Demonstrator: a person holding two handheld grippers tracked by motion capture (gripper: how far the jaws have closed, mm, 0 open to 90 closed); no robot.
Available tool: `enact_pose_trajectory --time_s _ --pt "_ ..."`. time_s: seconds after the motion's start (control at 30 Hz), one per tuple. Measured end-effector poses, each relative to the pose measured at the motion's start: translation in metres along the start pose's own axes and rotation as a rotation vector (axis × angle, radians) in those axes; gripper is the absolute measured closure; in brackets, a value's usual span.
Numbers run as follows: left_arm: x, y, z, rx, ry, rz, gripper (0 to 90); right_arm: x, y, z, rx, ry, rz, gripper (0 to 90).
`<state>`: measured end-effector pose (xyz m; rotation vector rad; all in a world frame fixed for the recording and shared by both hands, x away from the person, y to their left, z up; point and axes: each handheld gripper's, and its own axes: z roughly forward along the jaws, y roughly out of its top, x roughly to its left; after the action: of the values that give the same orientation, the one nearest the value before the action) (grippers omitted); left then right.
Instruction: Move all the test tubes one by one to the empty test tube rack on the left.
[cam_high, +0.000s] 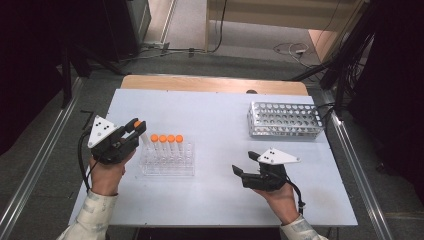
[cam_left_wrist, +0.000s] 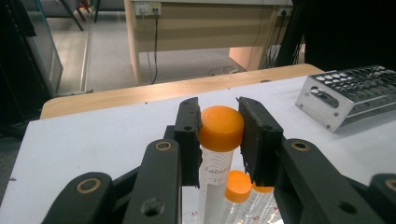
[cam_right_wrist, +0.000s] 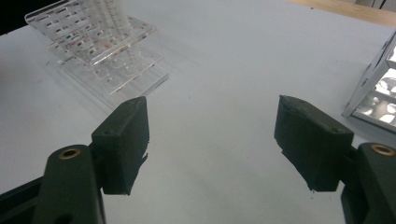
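My left gripper (cam_high: 134, 128) (cam_left_wrist: 218, 112) is shut on the orange cap of a clear tube (cam_high: 138, 124) (cam_left_wrist: 221, 133), which hangs upright between the pads. It is at the left end of a clear plastic rack (cam_high: 167, 167) (cam_right_wrist: 116, 60), just above it. Several more orange-capped tubes (cam_high: 166, 140) (cam_left_wrist: 238, 186) stand in a row in that rack. My right gripper (cam_high: 240, 172) (cam_right_wrist: 212, 135) stands open low over the bare table, right of the rack, with nothing between its jaws.
A perforated metal tube rack (cam_high: 285, 120) (cam_left_wrist: 355, 93) (cam_right_wrist: 378, 93) stands at the back right of the white table (cam_high: 215, 115). A wooden strip (cam_high: 210, 84) runs along the far edge. Cables lie on the floor beyond.
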<state>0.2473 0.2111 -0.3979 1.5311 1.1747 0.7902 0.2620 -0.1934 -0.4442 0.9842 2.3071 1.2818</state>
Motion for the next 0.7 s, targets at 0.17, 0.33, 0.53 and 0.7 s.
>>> enact_pose_trajectory --time_s 0.17,0.33,0.53,0.7 --pt "0.0 -0.007 0.006 0.002 0.02 -0.004 69.6 0.0 0.0 0.0 0.0 -0.001 0.002 24.9" --pt "-0.001 -0.01 0.008 0.009 0.024 -0.002 69.6 0.0 0.0 0.0 0.001 -0.001 0.001 24.9" --pt "-0.003 -0.013 0.01 0.02 0.023 0.005 69.2 0.0 0.0 0.0 0.002 -0.004 0.0 25.0" --pt "-0.003 -0.019 0.011 0.034 0.027 -0.004 68.7 0.001 -0.001 0.002 0.009 -0.003 -0.005 24.9"
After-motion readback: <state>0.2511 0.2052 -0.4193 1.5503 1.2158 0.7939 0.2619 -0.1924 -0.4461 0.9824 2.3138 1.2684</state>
